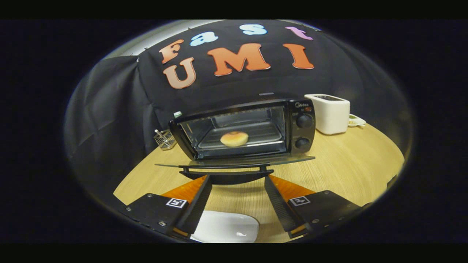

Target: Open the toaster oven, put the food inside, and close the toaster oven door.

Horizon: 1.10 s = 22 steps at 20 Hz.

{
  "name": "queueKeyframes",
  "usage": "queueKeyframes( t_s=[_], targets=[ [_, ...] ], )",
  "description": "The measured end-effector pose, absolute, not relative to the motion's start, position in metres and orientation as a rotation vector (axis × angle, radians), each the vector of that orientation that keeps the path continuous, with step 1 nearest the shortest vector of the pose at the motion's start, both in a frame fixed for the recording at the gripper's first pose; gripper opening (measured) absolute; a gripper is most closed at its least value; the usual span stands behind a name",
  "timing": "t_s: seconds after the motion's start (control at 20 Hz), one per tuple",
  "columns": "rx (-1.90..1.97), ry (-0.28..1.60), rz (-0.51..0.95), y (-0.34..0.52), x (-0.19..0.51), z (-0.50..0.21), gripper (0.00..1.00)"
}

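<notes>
Gripper view: my fingers (pixel 237 179) spread open, empty, tips just under the handle (pixel 226 168) of the toaster oven's (pixel 248 126) lowered door (pixel 234 161). Bun (pixel 234 138) sits on the rack inside. White plate (pixel 226 227) lies between my fingers on the table (pixel 347 164). White toaster (pixel 329 113) right of the oven.

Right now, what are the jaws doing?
Gripper: open, holding nothing, jaws spread either side of the lowered oven door's handle.
</notes>
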<state>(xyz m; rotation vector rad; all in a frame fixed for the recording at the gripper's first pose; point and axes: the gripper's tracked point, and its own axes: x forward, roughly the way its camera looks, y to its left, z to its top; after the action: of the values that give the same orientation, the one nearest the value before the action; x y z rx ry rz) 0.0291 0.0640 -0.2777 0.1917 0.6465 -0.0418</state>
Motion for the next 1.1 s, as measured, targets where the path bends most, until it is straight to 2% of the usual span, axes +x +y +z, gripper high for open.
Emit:
queueKeyframes(
  t_s=[0.65,0.85,1.1],
  targets=[
    [-0.004,0.457,-0.045,0.061,0.13,-0.237,0.86],
    [-0.014,0.39,-0.035,0.065,0.127,-0.222,0.87],
    [-0.039,0.19,-0.033,0.058,0.085,-0.155,0.94]
  ],
)
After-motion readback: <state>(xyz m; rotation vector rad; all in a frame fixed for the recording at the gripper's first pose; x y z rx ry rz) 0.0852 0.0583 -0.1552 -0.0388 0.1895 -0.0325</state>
